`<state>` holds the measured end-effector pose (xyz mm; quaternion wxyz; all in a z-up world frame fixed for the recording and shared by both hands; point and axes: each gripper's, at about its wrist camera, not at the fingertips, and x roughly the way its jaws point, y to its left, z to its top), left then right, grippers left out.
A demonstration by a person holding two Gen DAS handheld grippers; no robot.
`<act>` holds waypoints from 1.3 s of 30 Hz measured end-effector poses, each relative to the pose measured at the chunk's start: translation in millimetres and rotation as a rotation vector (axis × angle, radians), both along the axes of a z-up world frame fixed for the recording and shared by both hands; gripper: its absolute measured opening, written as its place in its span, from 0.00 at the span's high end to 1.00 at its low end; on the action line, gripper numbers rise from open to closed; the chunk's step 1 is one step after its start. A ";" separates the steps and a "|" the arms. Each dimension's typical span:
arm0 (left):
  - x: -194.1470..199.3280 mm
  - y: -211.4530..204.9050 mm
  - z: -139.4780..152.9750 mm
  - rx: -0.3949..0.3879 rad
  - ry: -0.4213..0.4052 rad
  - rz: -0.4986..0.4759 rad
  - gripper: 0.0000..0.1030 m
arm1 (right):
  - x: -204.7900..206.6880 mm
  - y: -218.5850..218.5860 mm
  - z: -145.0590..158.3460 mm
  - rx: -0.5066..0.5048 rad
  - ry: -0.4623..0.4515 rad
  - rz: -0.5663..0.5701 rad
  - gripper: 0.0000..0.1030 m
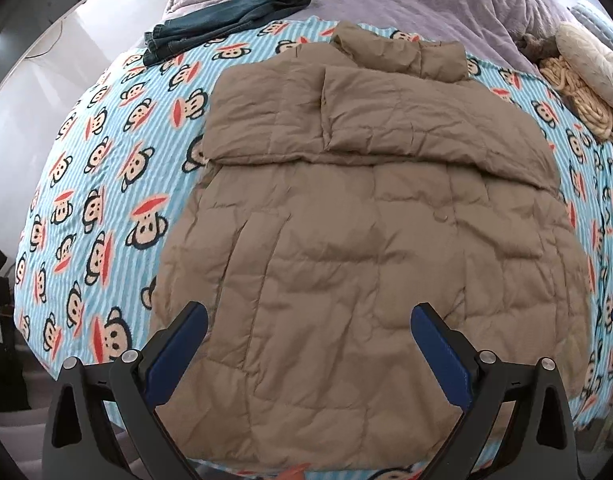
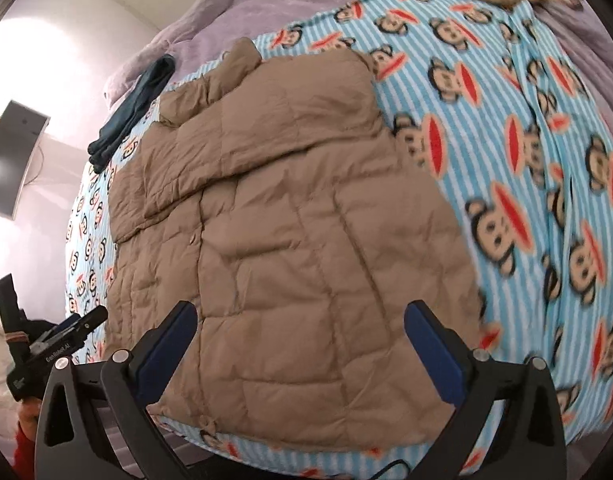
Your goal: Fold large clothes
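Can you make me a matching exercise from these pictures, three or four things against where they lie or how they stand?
Things:
1. jacket
2. jeans
3. left gripper
4. blanket

States:
A. folded at the bed's far left
B. open, nothing held
C. blue stripes, monkey faces, under the clothes
D. tan, quilted, sleeves folded across the chest

Pairs: 1-D, 2-A, 3-B, 4-C

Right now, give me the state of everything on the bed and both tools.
Brown puffer jacket: flat, sleeves folded across chest.
Jeans: folded, beside the jacket's collar.
Left tool: open, holding nothing.
Right tool: open, holding nothing.
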<state>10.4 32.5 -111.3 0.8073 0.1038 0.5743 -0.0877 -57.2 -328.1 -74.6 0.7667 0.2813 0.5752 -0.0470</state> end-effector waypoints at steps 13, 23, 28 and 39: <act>-39.4 91.7 -34.2 -0.072 0.123 -0.026 0.01 | -66.9 69.4 -39.2 0.132 0.139 -0.164 0.00; -50.3 178.5 -47.1 -0.284 0.218 0.130 0.01 | -114.5 78.6 -52.7 0.239 0.132 -0.340 0.00; -55.7 187.9 -62.9 -0.418 0.312 0.125 0.01 | -132.7 73.4 -58.1 0.286 0.127 -0.419 0.00; -37.9 167.5 -93.2 -0.424 0.338 0.156 0.01 | -171.6 59.4 -63.5 0.372 0.127 -0.602 0.00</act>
